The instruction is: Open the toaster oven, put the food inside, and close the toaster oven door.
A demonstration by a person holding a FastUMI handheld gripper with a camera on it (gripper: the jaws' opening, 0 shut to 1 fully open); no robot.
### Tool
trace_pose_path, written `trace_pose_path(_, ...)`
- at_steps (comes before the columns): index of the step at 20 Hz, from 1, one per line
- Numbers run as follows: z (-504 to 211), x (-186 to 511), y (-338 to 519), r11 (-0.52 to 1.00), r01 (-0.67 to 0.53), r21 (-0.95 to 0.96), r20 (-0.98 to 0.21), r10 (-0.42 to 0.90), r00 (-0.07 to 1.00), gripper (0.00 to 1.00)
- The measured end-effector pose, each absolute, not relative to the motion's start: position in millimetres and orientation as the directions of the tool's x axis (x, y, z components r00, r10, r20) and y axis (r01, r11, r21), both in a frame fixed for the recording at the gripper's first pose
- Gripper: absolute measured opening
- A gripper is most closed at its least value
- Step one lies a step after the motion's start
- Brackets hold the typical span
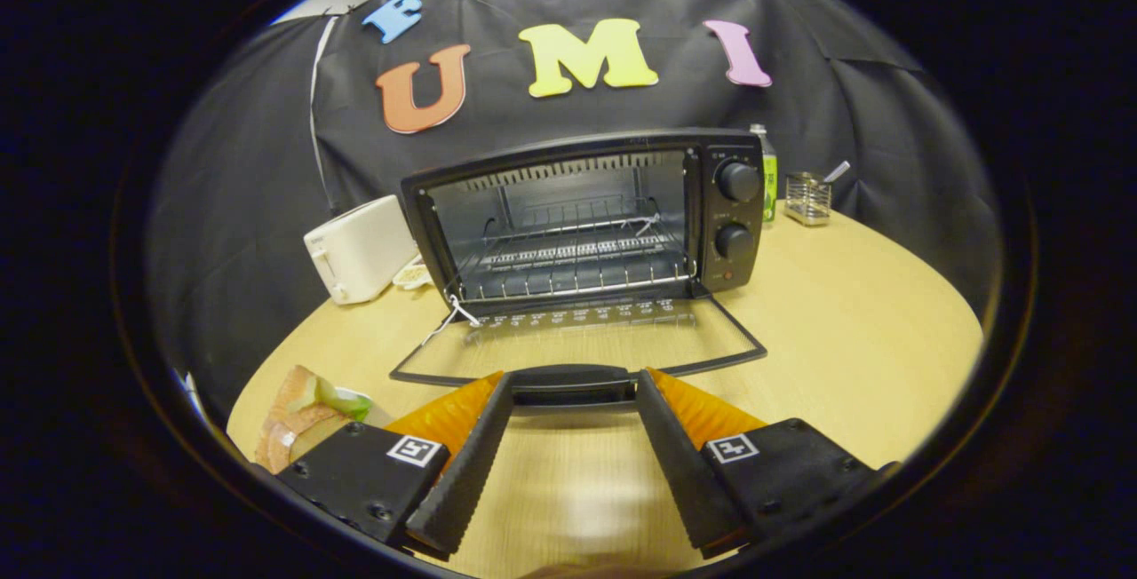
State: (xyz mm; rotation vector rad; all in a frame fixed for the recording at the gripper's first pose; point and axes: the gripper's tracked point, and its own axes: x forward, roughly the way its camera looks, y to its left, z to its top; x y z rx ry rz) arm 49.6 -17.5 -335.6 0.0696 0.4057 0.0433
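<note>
jaws apart at door handle [574,381]

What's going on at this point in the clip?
A person-held gripper faces a toaster oven on a wooden table. The oven door is already swung down flat, and the rack inside looks bare. The gripper's fingers are spread apart, their tips at the door handle, pressing on nothing. The food, a sandwich, lies on the table beside one finger, not yet picked up. A white toaster stands next to the oven.

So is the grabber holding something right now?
No. The gripper is open, its fingertips either side of the oven door's handle, not squeezing it.
</note>
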Motion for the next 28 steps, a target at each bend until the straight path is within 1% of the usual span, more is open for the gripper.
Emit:
trace_pose_path(2,-343.3,49.3,-18.0,0.995,-0.021,0.1,-0.412,0.061,0.909,0.94)
trace_pose_path(3,-338.9,52.3,-17.6,0.994,-0.024,0.102,-0.395,0.063,0.916,0.93)
trace_pose_path(8,-326.7,45.4,-20.1,0.994,-0.048,0.102,-0.392,0.085,0.916,0.93)
trace_pose_path(11,-310.2,36.3,-19.4,0.988,-0.077,0.137,-0.404,0.126,0.906,0.93)
trace_pose_path(14,-291.5,21.9,-8.9,0.966,-0.105,0.235,-0.439,0.202,0.875,0.93)
trace_pose_path(18,-279.8,2.1,20.1,0.936,-0.14,0.324,-0.543,0.305,0.783,0.93)
trace_pose_path(21,-284.7,-10.4,41.1,0.935,-0.185,0.303,-0.623,0.341,0.704,0.93)
trace_pose_path(23,-289.6,-22.4,62.3,0.919,-0.248,0.308,-0.669,0.394,0.63,0.93)
trace_pose_path(26,-289.7,-44.2,98.2,0.866,-0.328,0.378,-0.705,0.499,0.504,0.93)
trace_pose_path(28,-292.1,-51.1,113.0,0.845,-0.342,0.41,-0.717,0.531,0.451,0.93)
